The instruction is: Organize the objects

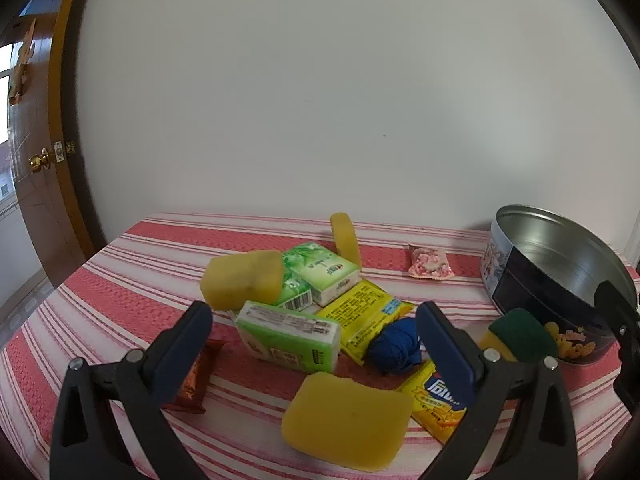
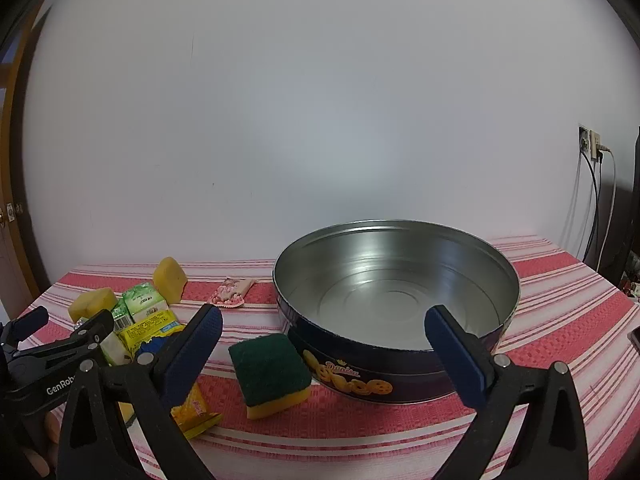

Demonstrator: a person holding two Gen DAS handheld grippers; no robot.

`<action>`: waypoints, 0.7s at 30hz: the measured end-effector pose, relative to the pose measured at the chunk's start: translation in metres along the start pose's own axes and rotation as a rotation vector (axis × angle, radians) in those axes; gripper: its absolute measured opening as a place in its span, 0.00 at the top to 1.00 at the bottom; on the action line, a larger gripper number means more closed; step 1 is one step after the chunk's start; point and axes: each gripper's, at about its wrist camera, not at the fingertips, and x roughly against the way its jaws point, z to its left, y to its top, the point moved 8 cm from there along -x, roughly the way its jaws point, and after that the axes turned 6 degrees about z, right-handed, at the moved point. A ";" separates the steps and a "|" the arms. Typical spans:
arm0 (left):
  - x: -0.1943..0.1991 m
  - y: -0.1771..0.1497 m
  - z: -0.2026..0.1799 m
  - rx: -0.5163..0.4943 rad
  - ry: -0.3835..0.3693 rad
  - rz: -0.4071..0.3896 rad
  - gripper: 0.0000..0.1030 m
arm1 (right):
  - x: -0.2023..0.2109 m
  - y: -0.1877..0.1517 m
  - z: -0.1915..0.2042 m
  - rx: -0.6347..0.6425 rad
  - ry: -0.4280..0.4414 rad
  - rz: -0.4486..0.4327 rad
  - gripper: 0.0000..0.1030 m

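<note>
Both grippers hung wide apart with nothing held: the left gripper (image 1: 314, 330) over the sponges (image 1: 346, 420), tissue packs (image 1: 288, 336) and snack packets (image 1: 362, 316) heaped on the striped counter (image 1: 120, 272). The right gripper (image 2: 322, 340) faced the tin (image 2: 396, 312), a scouring pad (image 2: 270, 372) just beside it.

A round blue cookie tin (image 2: 396, 320) stands open and empty on the red-striped cloth. Just beside it lies a green-topped scouring sponge (image 2: 270, 372). Farther left sits a heap: yellow sponges (image 1: 346, 424), green tissue packs (image 1: 288, 336), yellow snack packets (image 1: 362, 316), a blue cloth ball (image 1: 394, 346), a pink sachet (image 1: 430, 264) apart
</note>
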 end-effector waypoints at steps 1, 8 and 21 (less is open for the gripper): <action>0.000 0.000 0.000 0.002 0.000 0.000 0.00 | 0.000 0.000 0.001 0.000 0.001 0.001 0.01; 0.001 -0.002 0.003 0.008 -0.008 0.001 0.00 | -0.002 0.000 0.004 -0.001 -0.001 0.004 0.01; 0.002 -0.006 0.005 0.002 -0.020 0.020 0.00 | -0.005 -0.005 0.008 -0.001 0.038 0.032 0.01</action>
